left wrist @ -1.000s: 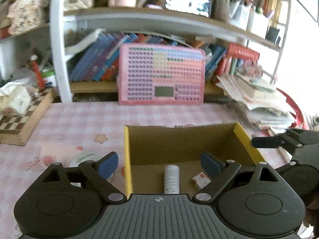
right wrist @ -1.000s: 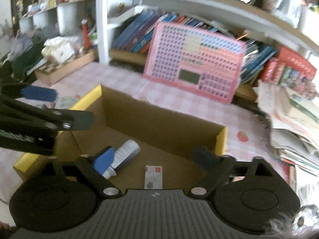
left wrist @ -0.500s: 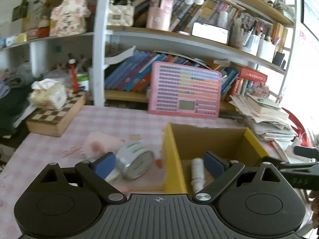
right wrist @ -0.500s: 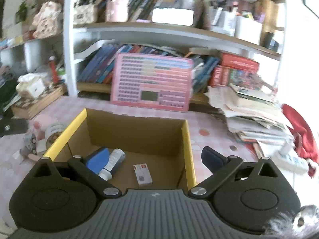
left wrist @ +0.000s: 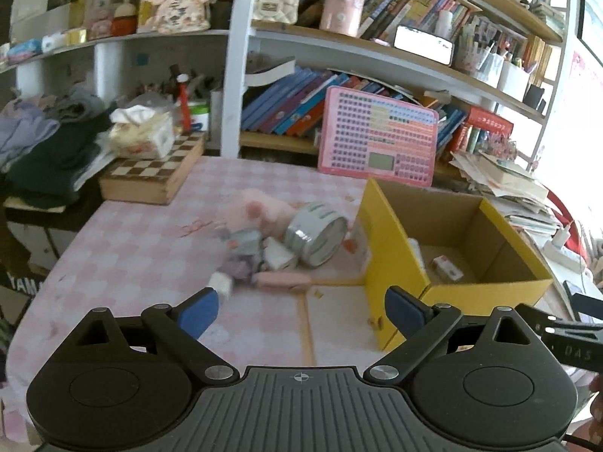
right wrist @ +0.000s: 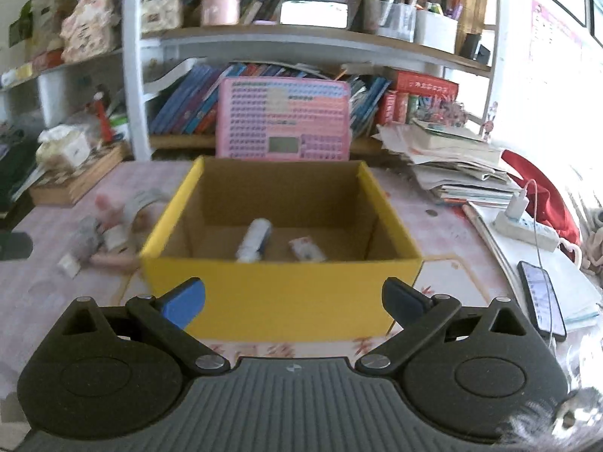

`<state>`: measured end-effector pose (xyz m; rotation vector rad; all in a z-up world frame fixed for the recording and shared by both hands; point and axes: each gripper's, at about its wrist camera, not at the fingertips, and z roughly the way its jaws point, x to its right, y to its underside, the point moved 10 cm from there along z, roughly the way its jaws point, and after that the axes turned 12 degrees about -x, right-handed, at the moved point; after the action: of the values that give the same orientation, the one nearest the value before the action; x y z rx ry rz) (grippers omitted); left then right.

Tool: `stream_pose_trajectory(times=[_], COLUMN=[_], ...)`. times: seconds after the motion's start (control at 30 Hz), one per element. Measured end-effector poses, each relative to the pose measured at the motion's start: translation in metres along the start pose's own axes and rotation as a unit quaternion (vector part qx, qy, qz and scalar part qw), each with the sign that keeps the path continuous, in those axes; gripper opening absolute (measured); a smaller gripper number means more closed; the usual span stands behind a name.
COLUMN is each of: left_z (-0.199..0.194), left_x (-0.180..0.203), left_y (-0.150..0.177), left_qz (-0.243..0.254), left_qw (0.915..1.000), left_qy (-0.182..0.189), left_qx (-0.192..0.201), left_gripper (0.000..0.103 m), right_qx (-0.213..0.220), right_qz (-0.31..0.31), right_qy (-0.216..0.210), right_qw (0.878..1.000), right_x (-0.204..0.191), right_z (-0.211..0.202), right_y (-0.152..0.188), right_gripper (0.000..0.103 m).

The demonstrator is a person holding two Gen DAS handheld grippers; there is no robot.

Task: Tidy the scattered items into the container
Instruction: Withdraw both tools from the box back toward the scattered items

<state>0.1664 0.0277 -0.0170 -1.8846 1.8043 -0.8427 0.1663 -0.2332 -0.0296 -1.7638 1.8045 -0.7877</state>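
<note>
From your left wrist view, the left gripper [left wrist: 301, 310] stands wide open with nothing between its pads; the worktop [left wrist: 143, 233] runs ahead of it, and the scattered pile lies straight ahead and a touch left of centre. In that pile you have a tape roll [left wrist: 316, 233] on its edge, a pink plush [left wrist: 260, 209] behind it, a grey toy [left wrist: 243, 243], a white plug [left wrist: 279, 258] and a pink stick [left wrist: 282, 280] nearest you; the stick's long axis runs left to right, across the line the gripper points along, so the open pads would have to turn to straddle it. The box [left wrist: 388, 248] sits to the right of the pile, its yellow wall just beside the roll; a small carton [left wrist: 446, 267] shows on its floor.

From your right wrist view, the right gripper [right wrist: 294, 301] is also spread wide and empty; the box [right wrist: 282, 290] fills the middle, directly ahead, with a white bottle [right wrist: 254, 239] and the carton [right wrist: 306, 249] lying inside. The pile [right wrist: 101, 241] is off to the left, beyond the box's left wall, blurred.

My reading: the left gripper is the nearer to what remains, and the stick is its closest target; the right has the box between it and the pile.
</note>
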Motion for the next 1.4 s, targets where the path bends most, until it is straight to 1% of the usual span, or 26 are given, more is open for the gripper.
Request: stream_pose_trajectory(times=[0.17,0.3,0.37,0.47,0.53,0.6,0.73,0.8,0.9,1.13,1.4], left_z=[-0.013,-0.025,-0.032,-0.041,-0.044,-0.042,-0.035,-0.032,-0.031,-0.027,-0.020], left_x=[-0.024,-0.039,-0.047,-0.059,-0.060,-0.058,-0.055,-0.058,-0.065,-0.078,-0.077], left_y=[0.015,0.020,0.021,0.022,0.026,0.033,0.046,0.051,0.055,0.060,0.062], left_qz=[-0.008,-0.003,0.008,0.048,0.079,0.098,0.105,0.109,0.101,0.079,0.074], left_qw=[0.9999,1.0000,0.9996,0.9953,0.9919,0.9910,0.9929,0.9927,0.9933,0.9956,0.9960], left_qy=[0.006,0.001,-0.015,-0.061,-0.079,-0.077,-0.054,-0.052,-0.055,-0.043,-0.026], left_qx=[-0.005,0.006,0.024,0.058,0.060,0.049,0.013,0.002,-0.005,-0.026,-0.043], left_gripper=[0.097,0.097,0.097,0.097,0.097,0.097,0.097,0.097,0.097,0.097,0.097], right_qx=[-0.005,-0.007,-0.009,-0.017,-0.025,-0.030,-0.042,-0.044,-0.046,-0.051,-0.051], right_qz=[-0.010,-0.015,-0.024,-0.035,-0.040,-0.044,-0.054,-0.059,-0.066,-0.078,-0.116], right_qy=[-0.007,-0.025,-0.034,-0.050,-0.058,-0.063,-0.067,-0.068,-0.073,-0.079,-0.091], right_qw=[1.000,1.000,0.999,0.998,0.997,0.997,0.995,0.995,0.994,0.993,0.988], right_x=[-0.030,-0.053,-0.066,-0.085,-0.096,-0.104,-0.120,-0.126,-0.133,-0.145,-0.163], right_z=[-0.013,-0.020,-0.022,-0.023,-0.022,-0.021,-0.018,-0.017,-0.016,-0.013,-0.011], right_y=[0.017,0.025,0.028,0.032,0.034,0.036,0.039,0.040,0.041,0.040,0.039], right_gripper=[0.102,0.102,0.102,0.101,0.101,0.101,0.101,0.101,0.101,0.100,0.098])
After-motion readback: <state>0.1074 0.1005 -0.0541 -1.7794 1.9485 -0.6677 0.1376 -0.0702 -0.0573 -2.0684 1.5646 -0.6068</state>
